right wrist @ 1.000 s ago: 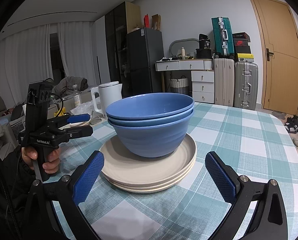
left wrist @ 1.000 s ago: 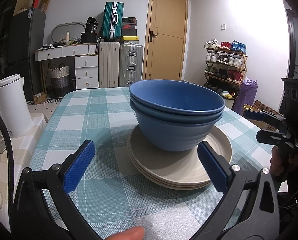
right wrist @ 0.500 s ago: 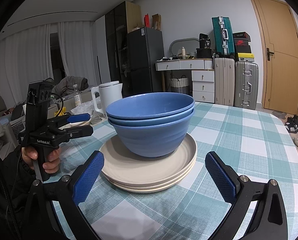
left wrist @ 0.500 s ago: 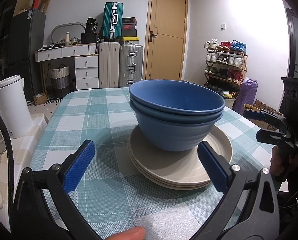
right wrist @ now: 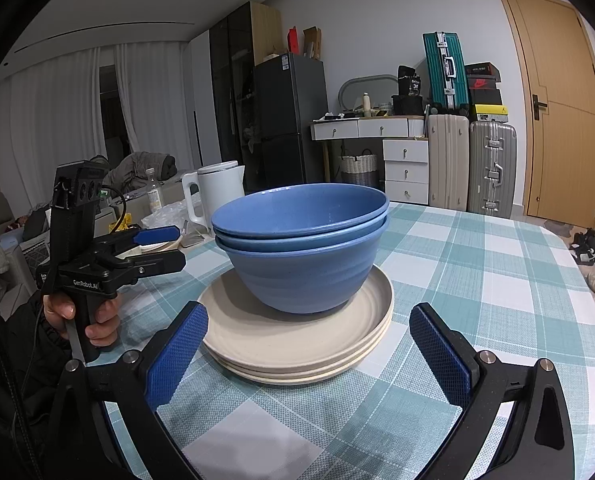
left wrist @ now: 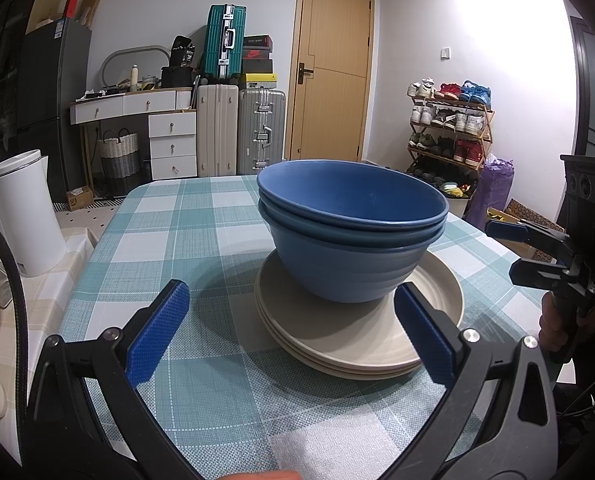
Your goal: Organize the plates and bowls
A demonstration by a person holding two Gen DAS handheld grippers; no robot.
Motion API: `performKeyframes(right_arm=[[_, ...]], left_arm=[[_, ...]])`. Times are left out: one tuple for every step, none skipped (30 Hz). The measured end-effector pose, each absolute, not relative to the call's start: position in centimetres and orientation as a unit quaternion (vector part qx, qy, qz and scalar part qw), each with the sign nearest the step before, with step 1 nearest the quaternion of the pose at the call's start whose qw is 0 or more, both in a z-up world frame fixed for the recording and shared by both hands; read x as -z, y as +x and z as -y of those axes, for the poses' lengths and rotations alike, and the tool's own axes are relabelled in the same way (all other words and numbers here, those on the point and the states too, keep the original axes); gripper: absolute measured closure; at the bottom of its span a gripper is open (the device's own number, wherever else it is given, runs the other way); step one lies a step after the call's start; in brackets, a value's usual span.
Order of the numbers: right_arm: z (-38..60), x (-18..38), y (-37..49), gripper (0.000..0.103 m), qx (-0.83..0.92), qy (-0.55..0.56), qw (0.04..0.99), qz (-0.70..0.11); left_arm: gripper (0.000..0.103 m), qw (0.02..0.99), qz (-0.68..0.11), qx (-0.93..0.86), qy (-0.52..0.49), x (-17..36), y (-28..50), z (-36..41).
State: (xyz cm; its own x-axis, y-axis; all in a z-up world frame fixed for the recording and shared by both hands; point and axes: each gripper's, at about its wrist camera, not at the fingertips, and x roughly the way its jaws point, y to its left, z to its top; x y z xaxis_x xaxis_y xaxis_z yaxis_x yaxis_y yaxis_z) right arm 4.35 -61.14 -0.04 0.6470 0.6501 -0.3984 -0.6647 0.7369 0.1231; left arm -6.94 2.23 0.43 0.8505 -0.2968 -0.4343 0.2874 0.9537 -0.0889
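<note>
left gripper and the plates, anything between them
Nothing: in the left wrist view only bare checked tablecloth lies between the open left gripper and the plates.

White walls, wooden door [left wrist: 333, 72], suitcases [left wrist: 241, 128] beside white drawers [left wrist: 173, 140], shoe rack [left wrist: 449, 128] right, curtained window [right wrist: 57, 120], dark fridge [right wrist: 289, 120].

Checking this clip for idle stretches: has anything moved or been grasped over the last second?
Nothing visibly changed. Both grippers, left and right, hover open and empty before the stack; the blue bowls sit nested on the beige plates as before.
</note>
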Motion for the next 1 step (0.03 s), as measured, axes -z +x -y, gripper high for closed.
performKeyframes(right_arm=[[61.13,0.07,4.35,0.000,-0.362,-0.017,0.907,-0.213]], left_arm=[[0.001,0.962,-0.228,0.152,-0.010,-0.44,-6.95,-2.22]])
